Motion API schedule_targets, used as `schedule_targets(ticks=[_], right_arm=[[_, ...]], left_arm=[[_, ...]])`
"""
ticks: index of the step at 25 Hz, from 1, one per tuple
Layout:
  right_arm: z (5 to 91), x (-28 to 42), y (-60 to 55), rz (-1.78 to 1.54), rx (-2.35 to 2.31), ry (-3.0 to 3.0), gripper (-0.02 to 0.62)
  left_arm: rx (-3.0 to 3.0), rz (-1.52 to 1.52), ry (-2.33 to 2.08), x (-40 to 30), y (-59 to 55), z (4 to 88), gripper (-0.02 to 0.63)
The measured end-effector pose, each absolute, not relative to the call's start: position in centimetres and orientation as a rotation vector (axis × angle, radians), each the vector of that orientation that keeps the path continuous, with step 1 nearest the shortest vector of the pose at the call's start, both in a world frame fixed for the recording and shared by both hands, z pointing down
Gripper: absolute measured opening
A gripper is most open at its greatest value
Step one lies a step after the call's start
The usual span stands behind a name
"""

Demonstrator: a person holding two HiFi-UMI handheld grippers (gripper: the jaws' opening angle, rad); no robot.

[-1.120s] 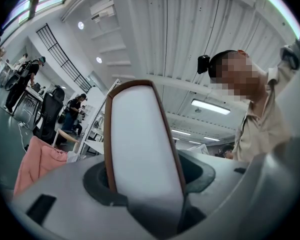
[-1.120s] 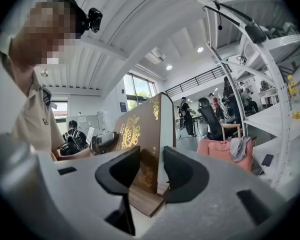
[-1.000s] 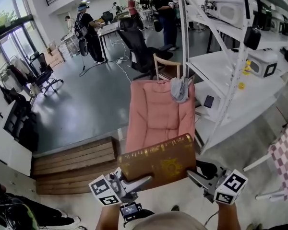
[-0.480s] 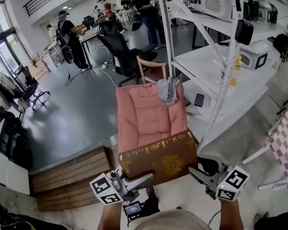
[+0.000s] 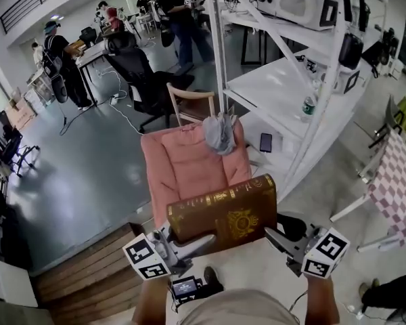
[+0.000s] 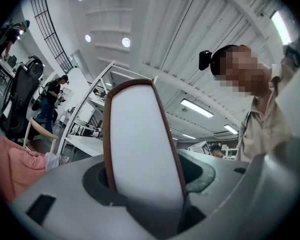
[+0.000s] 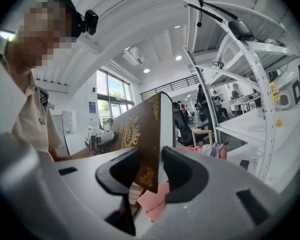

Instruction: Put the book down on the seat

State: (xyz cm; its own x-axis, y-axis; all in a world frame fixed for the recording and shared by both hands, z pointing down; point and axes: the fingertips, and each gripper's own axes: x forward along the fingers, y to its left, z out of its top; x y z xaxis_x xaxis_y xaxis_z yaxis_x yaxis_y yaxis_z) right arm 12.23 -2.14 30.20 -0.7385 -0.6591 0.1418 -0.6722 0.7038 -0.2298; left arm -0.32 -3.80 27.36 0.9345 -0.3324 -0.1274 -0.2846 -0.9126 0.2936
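A brown book [image 5: 223, 215] with gold ornament hangs level in front of me, above the floor and short of the pink cushioned chair [image 5: 189, 168]. My left gripper [image 5: 203, 241] is shut on the book's left end. My right gripper [image 5: 274, 234] is shut on its right end. In the left gripper view the white page edge of the book [image 6: 140, 149] stands between the jaws of the left gripper [image 6: 145, 184]. In the right gripper view the book's gold-printed cover [image 7: 140, 134] is clamped by the right gripper [image 7: 150, 171], with the pink seat [image 7: 152, 201] beyond. A grey cloth [image 5: 220, 133] hangs over the chair's back.
White metal shelving [image 5: 304, 100] stands close on the chair's right, with a phone [image 5: 266, 142] on its low shelf. A wooden platform [image 5: 81, 263] lies at the left. Behind the pink chair are a wooden chair [image 5: 189, 103], a black office chair [image 5: 139, 73] and several people. A checkered table [image 5: 396, 181] is at far right.
Both grippers have carried the book sideways, still gripped at both ends. The pink chair and shelving have shifted left in the head view, and more of the wooden platform has dropped out of view.
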Motion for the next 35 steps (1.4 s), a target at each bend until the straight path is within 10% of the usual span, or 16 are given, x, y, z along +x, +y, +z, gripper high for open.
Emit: schedule_targets(ticks=[35], right_arm=[[46.0, 2.6, -23.2, 0.820, 1.115, -2.688, 0.120]], left_arm=[[2.645, 0.031, -0.762, -10.9, -26.4, 44.3, 0.367]])
